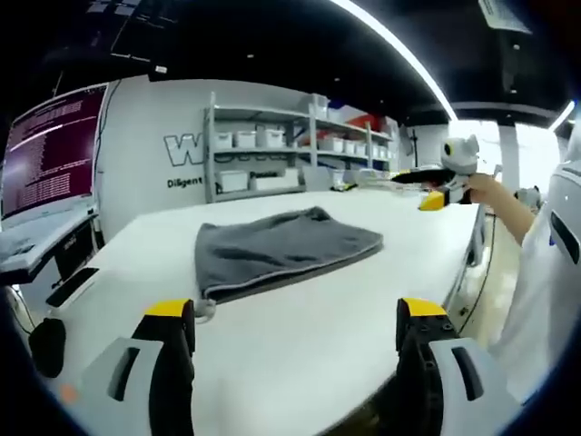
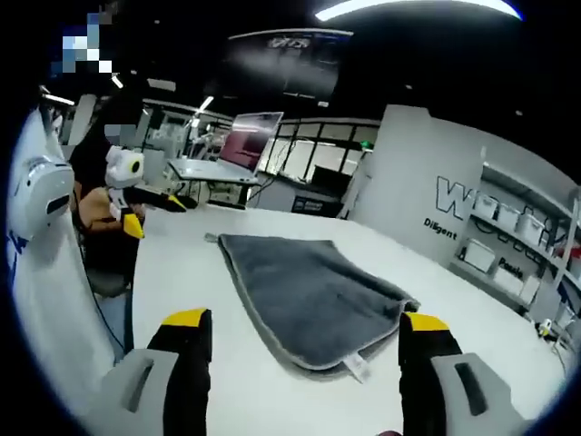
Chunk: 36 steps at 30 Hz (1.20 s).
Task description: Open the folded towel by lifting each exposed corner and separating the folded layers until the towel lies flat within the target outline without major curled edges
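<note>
Currently the folded dark grey terry towel (image 1: 281,250) lies near the middle of the broad white tabletop (image 1: 363,327), well apart from both sets of tongs. In the left gripper view the left tongs (image 1: 295,331) hover low over the near edge of the tabletop, their yellow-tipped black jaws standing wide apart with nothing between them. In the right gripper view the right tongs (image 2: 304,341) are likewise spread wide and hold nothing, looking down on the towel (image 2: 313,300) with its small white sewn-in label (image 2: 356,365) at the near corner. No target outline can be made out on the white surface, so where the cloth should end up is unclear.

My judgement is that the unfolding has not begun; the first step would be pinching an exposed corner. The chief risk is biting too deep and catching both layers at once, which would drag the whole bundle instead of peeling it open (the thick pile makes the layers hard to tell apart). A shallow bite could let the corner slip and curl back. A second person with another gripper (image 1: 445,177) stands at the tabletop's far side, and pulling the cloth that way could bring a collision.
</note>
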Tool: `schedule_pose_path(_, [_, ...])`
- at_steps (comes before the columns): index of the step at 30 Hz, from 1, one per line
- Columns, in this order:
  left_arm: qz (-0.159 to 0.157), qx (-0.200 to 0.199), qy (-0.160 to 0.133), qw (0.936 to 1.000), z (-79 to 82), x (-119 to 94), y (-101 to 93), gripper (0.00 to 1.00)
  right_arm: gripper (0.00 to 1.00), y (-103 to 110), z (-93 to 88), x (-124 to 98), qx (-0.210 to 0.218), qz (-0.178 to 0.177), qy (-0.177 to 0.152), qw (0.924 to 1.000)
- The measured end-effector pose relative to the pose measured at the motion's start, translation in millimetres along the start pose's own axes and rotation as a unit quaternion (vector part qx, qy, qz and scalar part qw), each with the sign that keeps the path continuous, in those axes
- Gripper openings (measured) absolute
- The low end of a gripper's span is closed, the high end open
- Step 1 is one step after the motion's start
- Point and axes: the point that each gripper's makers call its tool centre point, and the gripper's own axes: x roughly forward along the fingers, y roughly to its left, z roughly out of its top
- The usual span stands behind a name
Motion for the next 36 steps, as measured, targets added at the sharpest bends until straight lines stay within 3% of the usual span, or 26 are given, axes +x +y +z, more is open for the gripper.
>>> schedule_pose_path(4, [-0.001,-0.004,0.002,1.0,-0.7,-0.4,-0.3,0.92,0.99,16.9,-10.0,-3.8,0.036,-0.006,0.009,0.9993])
schedule_pose_path(9, [-0.003,-0.002,0.015,0.9999,-5.3,-0.4,-1.8,0.95,0.99,40.3,-19.6,-1.7,0.043,0.013,0.02,0.9988])
schedule_pose_path(13, [-0.003,-0.006,0.017,0.9998,-6.6,-1.9,-3.5,0.97,0.99,46.6,-21.4,-0.7,0.044,0.017,0.021,0.9987])
schedule_pose_path(21, [-0.01,-0.006,0.03,0.9995,-12.6,-5.9,-7.3,0.99,0.99,32.0,-31.2,8.3,0.04,0.002,0.031,0.9987])
schedule_pose_path(28, [-0.009,-0.011,0.024,0.9996,-11.7,-11.7,-6.9,0.99,0.99,12.5,-47.7,24.4,0.037,-0.004,0.056,0.9977])
schedule_pose_path(36, [-0.004,-0.008,0.023,0.9997,-11.8,-13.7,-7.3,0.99,0.79,2.9,-62.8,43.6,0.029,-0.001,0.074,0.9968])
